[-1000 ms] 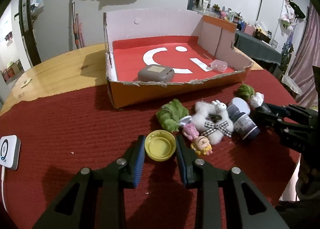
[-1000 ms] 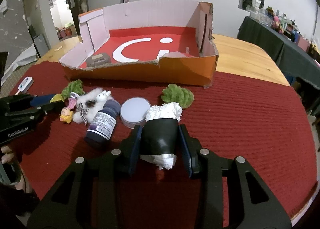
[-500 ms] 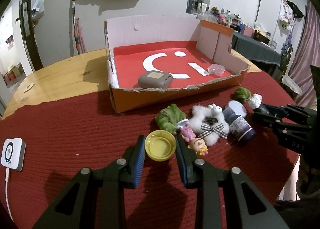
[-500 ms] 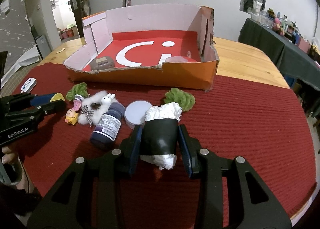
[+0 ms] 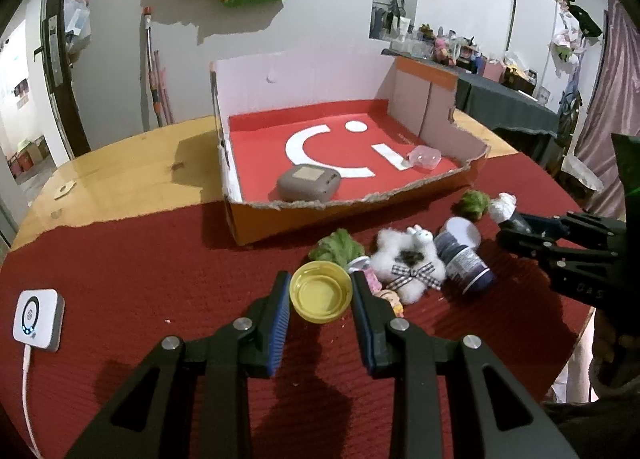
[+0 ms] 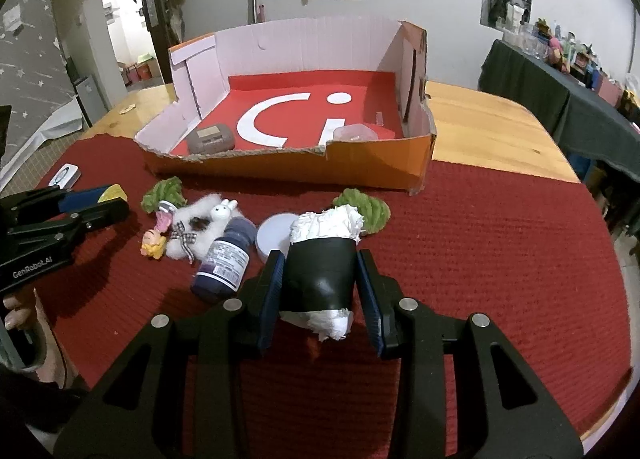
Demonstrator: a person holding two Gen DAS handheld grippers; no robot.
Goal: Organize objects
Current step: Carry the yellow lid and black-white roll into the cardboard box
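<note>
While both tools are loaded, the things they carry ask for quite different care: the left gripper (image 5: 321,295) has its jaws closed across the rim of a shallow yellow lid (image 5: 321,291), low in the centre of the left wrist view, and the right gripper (image 6: 320,279) is clamped on a black paper cup (image 6: 320,274) stuffed with white tissue, low in the centre of the right wrist view. The lid looks like thin, smooth plastic, light and stiff across its width but likely slippery at the edge, so a hold straight across the middle seems safest. The cup is probably light and easily crushed; its walls sit flat against the pads, and a grip around the mid-body, below the flaring tissue, should avoid buckling it. Whether either object hangs clear of the red tablecloth (image 6: 500,259) is hard to say through the fisheye. The orange cardboard box (image 5: 360,215), in the upper middle of both views, seems the likely destination and already holds a grey case (image 5: 309,182) and a small clear tub (image 5: 424,157). Left on the cloth near the box front are a fluffy white toy (image 5: 408,265), a dark bottle (image 6: 226,259) lying on its side, a round white lid (image 6: 276,237) and green leafy pieces (image 5: 338,249).
</note>
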